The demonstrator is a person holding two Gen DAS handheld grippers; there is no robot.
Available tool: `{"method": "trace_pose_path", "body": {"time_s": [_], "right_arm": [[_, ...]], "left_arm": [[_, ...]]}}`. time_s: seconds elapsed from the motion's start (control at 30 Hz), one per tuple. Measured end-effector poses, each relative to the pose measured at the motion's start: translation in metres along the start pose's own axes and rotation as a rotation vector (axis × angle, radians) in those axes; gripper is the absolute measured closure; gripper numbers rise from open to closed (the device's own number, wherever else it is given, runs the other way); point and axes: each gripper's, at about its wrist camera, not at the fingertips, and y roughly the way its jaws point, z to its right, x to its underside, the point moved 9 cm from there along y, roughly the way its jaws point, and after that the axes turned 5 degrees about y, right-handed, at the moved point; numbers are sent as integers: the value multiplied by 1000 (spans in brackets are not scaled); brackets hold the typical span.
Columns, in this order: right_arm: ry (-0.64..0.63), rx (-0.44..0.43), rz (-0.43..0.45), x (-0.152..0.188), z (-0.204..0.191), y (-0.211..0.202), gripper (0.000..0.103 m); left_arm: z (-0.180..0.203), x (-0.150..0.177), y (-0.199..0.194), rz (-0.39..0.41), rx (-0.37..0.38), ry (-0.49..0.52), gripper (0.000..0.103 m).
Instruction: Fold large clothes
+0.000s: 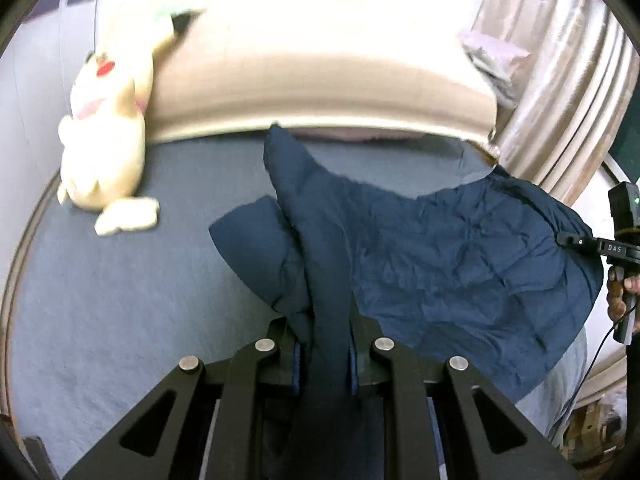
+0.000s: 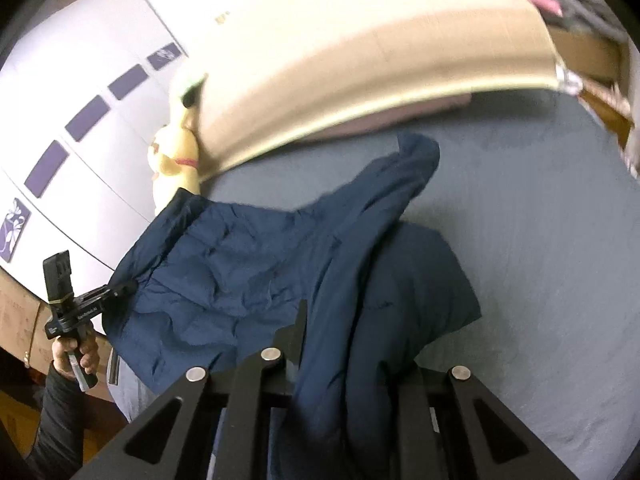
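Both tools, left tool (image 1: 324, 354) and right tool (image 2: 320, 344), clench the soft navy quilted jacket (image 1: 440, 248). It looks light, floppy and slippery; edges grip best.

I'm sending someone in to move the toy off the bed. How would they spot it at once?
Start at the grey-blue bed sheet and go to the big beige cushion at its head. The plush toy leans against that cushion's end, on the side nearest the white wall. It is the only pale yellow, soft thing there, with a red spot, unlike the navy jacket.
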Motion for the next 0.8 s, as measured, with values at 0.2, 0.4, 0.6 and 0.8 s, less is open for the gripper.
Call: {"method": "trace_pose_path", "body": {"time_s": [0.2, 0.4, 0.6, 0.8], "right_arm": [[-32, -16, 66, -8, -17, -42, 87], [-31, -29, 87, 6, -17, -46, 87], [-17, -20, 65, 41, -15, -32, 87], [15, -14, 14, 93, 5, -18, 87]], "left_arm": [[12, -6, -48, 76, 5, 31, 86], [25, 10, -70, 107, 10, 50, 86], [32, 42, -68, 83, 18, 37, 86], [34, 93, -58, 38, 29, 9, 85]]}}
